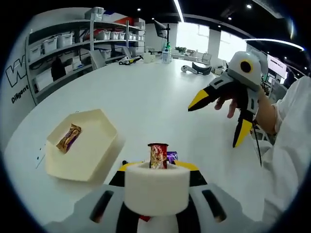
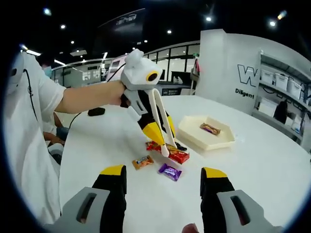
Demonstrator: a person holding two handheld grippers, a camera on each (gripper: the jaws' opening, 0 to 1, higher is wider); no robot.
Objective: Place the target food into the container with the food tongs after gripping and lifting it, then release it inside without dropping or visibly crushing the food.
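Observation:
My left gripper (image 2: 163,131) is shut on white food tongs (image 2: 156,116) that slope down to a red candy (image 2: 176,156) on the white table; the tongs' tips are at that candy. In the left gripper view the red candy (image 1: 158,156) stands just past the tongs' white end (image 1: 156,189), with a purple candy (image 1: 171,156) beside it. An orange candy (image 2: 142,161) and the purple candy (image 2: 170,171) lie close by. The cream hexagonal container (image 1: 99,158) holds one wrapped candy (image 1: 69,137). My right gripper (image 2: 163,174) is open over bare table, apart from the candies.
Shelves with white bins (image 1: 73,43) line the wall behind the container. A person's white sleeve (image 1: 291,145) is at the right. A small black object (image 2: 96,111) lies farther back on the table. Desks and devices (image 1: 197,69) stand at the far edge.

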